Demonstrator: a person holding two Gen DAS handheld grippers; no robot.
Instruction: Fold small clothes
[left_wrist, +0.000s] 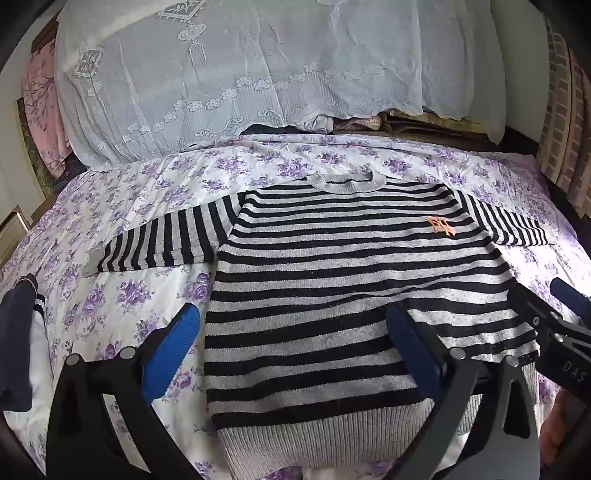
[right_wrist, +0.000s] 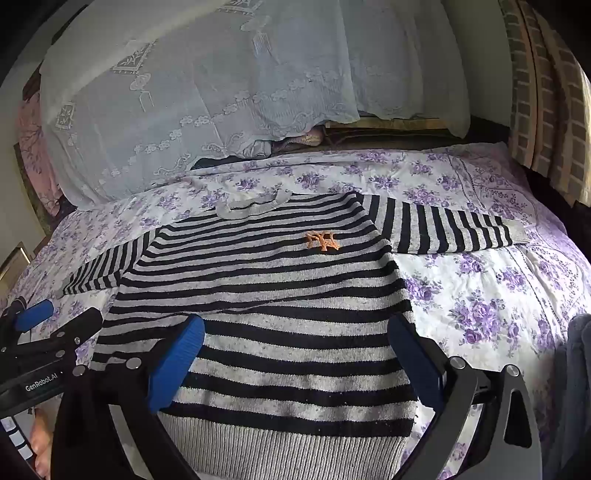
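Observation:
A grey-and-black striped sweater (left_wrist: 332, 258) (right_wrist: 277, 288) lies flat, face up, on the floral bedsheet, both sleeves spread out to the sides. An orange logo (left_wrist: 439, 226) (right_wrist: 322, 240) sits on its chest. The grey ribbed hem (left_wrist: 325, 435) is nearest me. My left gripper (left_wrist: 293, 350) hangs open above the sweater's lower left part; one blue pad is over the sheet, the other over the stripes. Above the lower right part, my right gripper (right_wrist: 295, 363) is open too, with nothing pinched. Each gripper shows at the edge of the other's view (left_wrist: 546, 302) (right_wrist: 61, 317).
The purple-flowered bedsheet (left_wrist: 110, 295) (right_wrist: 498, 295) spreads around the sweater. A pale lace cloth (left_wrist: 221, 74) covers a tall pile at the back. A dark garment (left_wrist: 14, 350) lies at the left edge, grey fabric (right_wrist: 580, 350) at the right edge. A brick-patterned curtain (right_wrist: 546, 92) hangs far right.

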